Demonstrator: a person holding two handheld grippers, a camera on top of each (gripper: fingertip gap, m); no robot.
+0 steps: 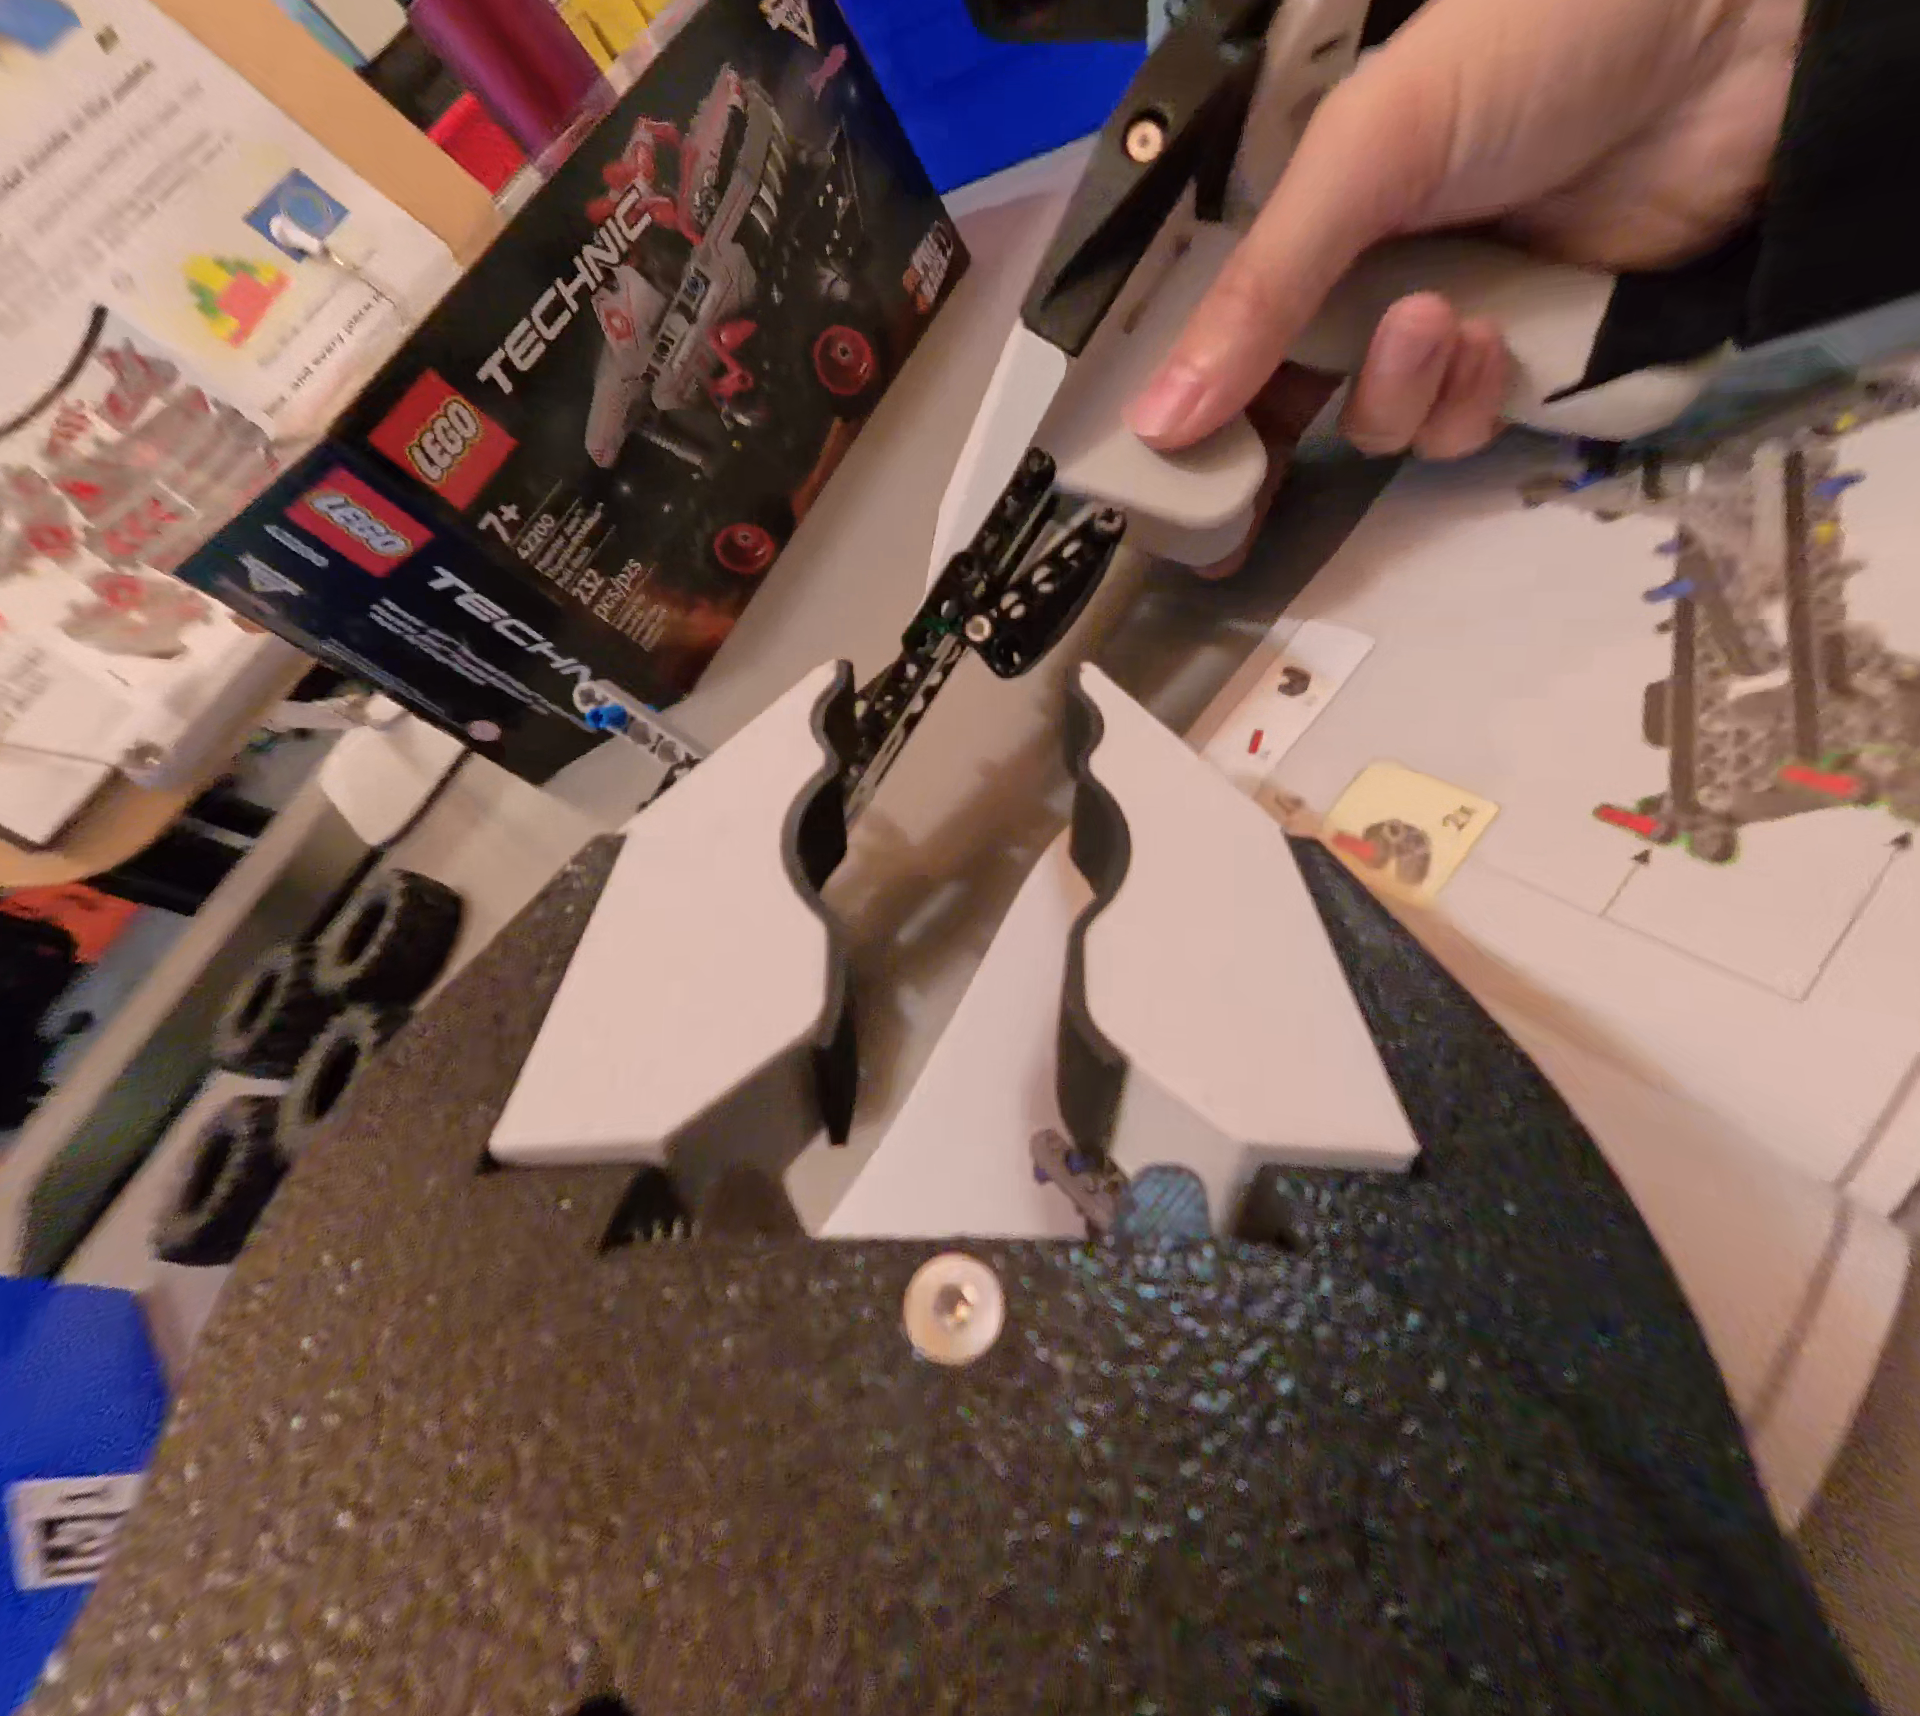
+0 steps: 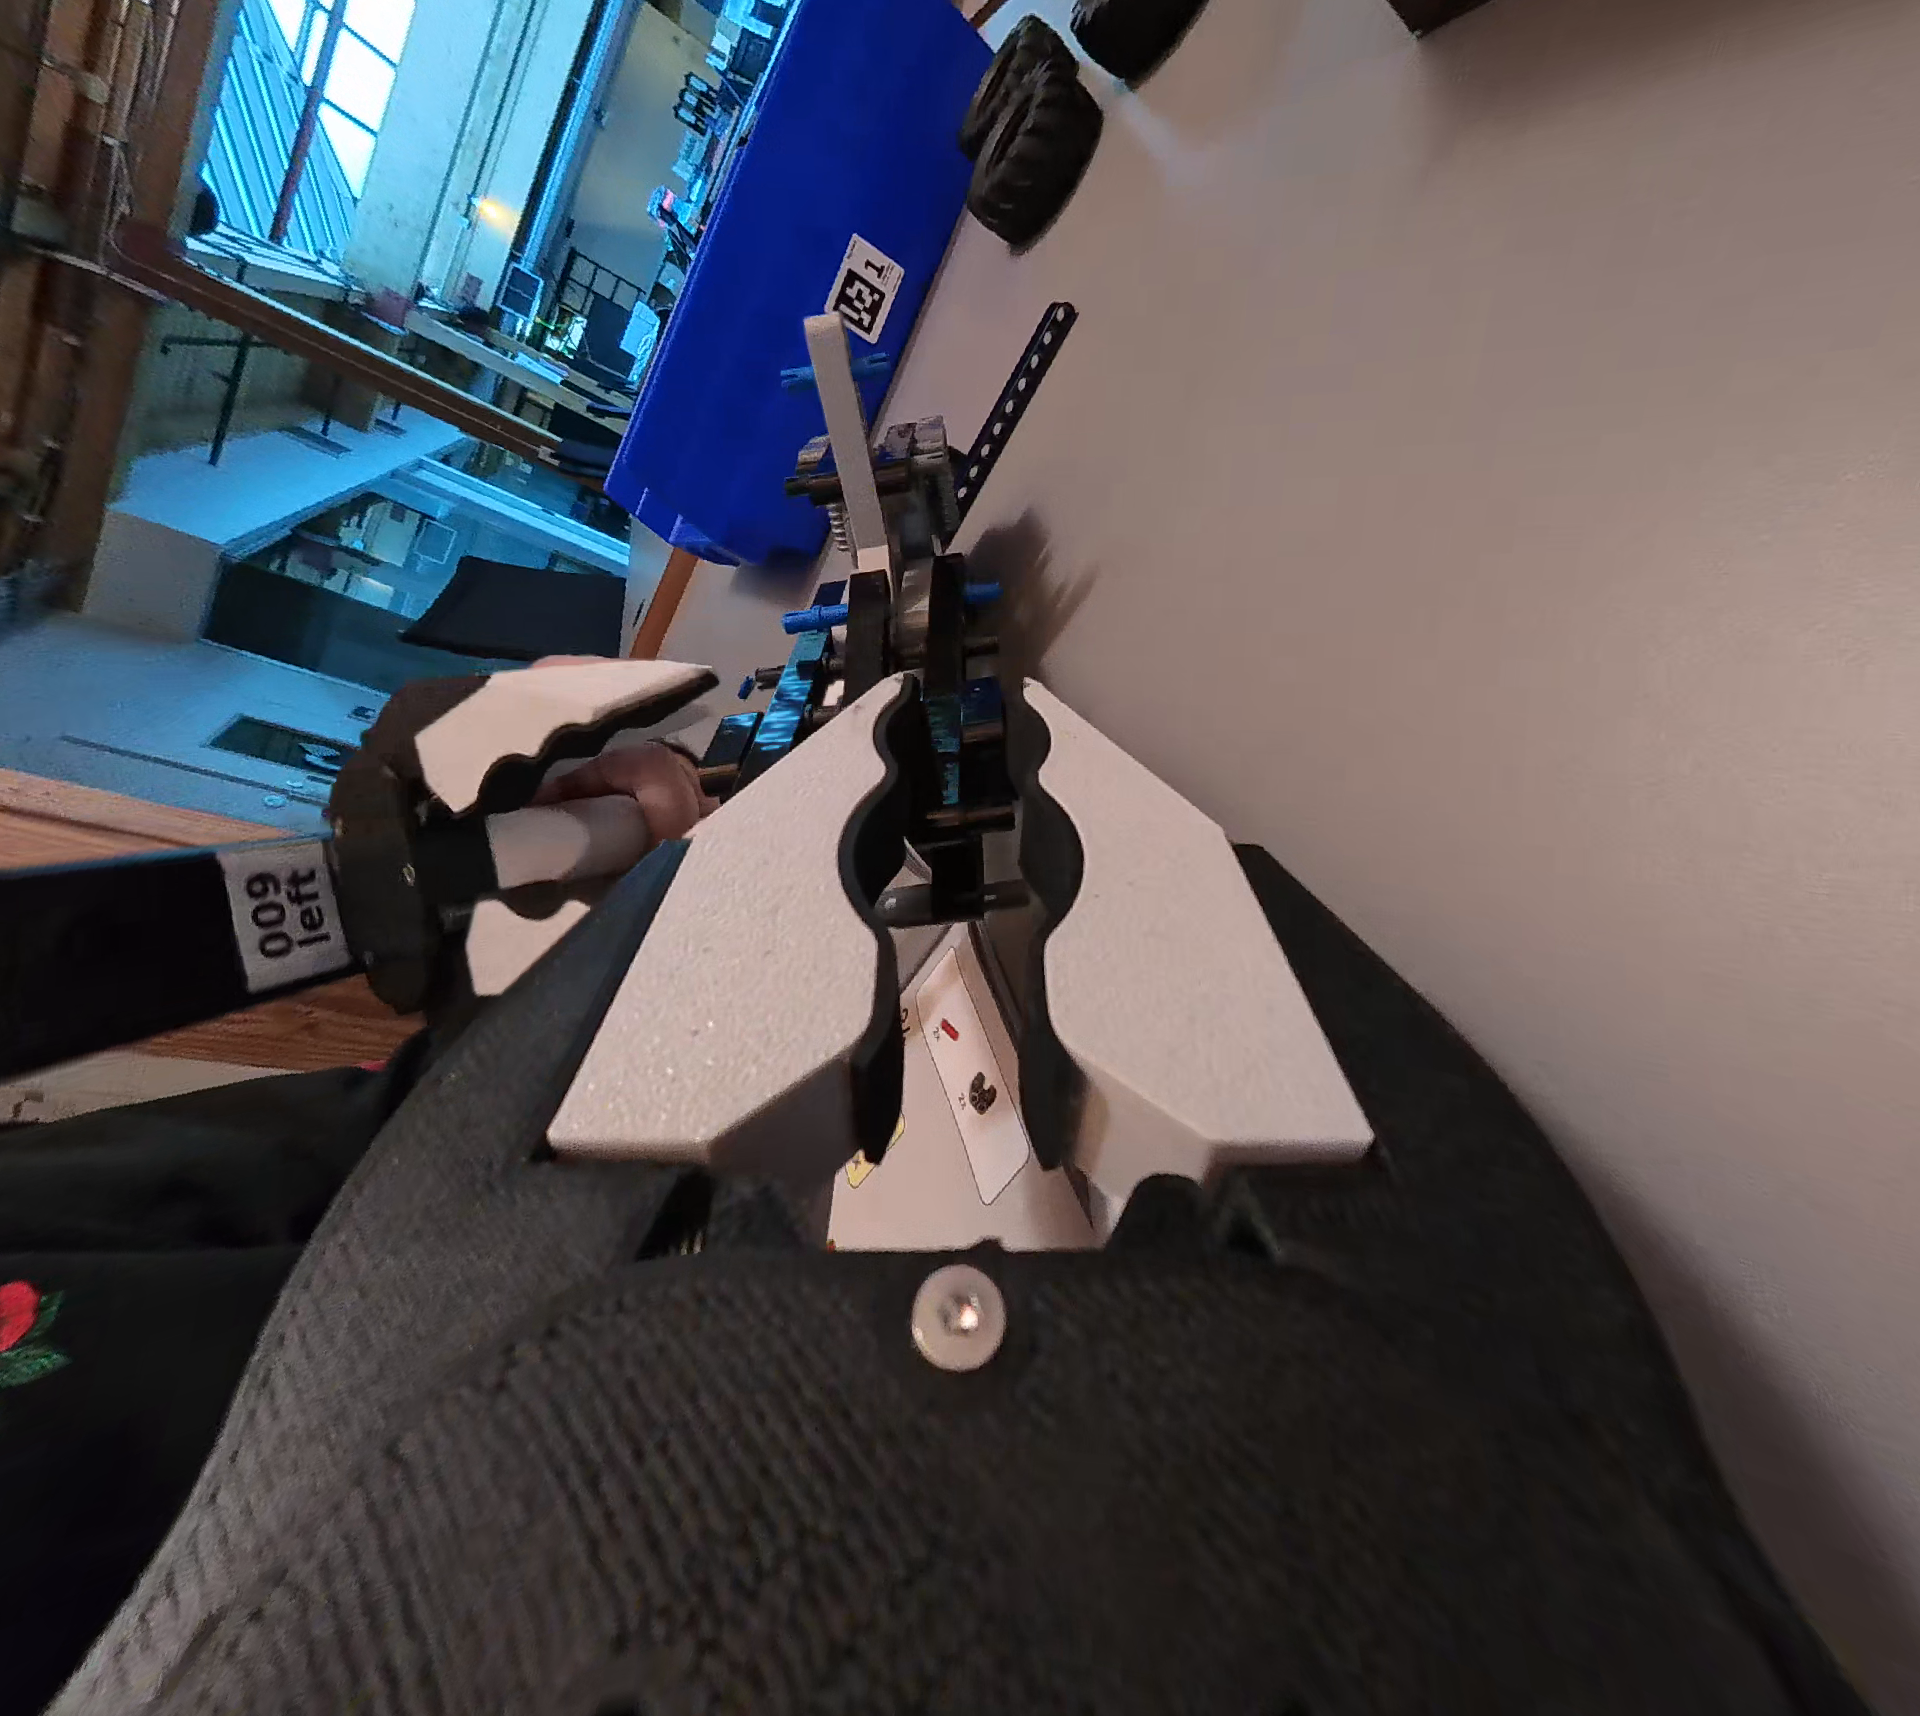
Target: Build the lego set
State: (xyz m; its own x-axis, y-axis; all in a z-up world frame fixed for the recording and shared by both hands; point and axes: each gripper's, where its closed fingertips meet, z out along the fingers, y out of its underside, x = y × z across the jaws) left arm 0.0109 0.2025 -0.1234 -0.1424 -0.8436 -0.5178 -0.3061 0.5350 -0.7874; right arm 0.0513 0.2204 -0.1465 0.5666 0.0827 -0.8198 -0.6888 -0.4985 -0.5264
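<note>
Black beams of the part-built chassis (image 2: pixel 925 731) are pinched above the worktop (image 2: pixel 1455 627) by the right tool (image 2: pixel 961 793); the left tool (image 1: pixel 951 845) is spread beside it. Four tyres (image 1: pixel 312 1043) lie unmounted, so much is judged left.

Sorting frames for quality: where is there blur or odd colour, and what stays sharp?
Left wrist view: warm light, the set boxes and hand smeared, left gripper crisp. Right wrist view: bluish cast, bright windows, tilted scene, assembly slightly blurred.
</note>
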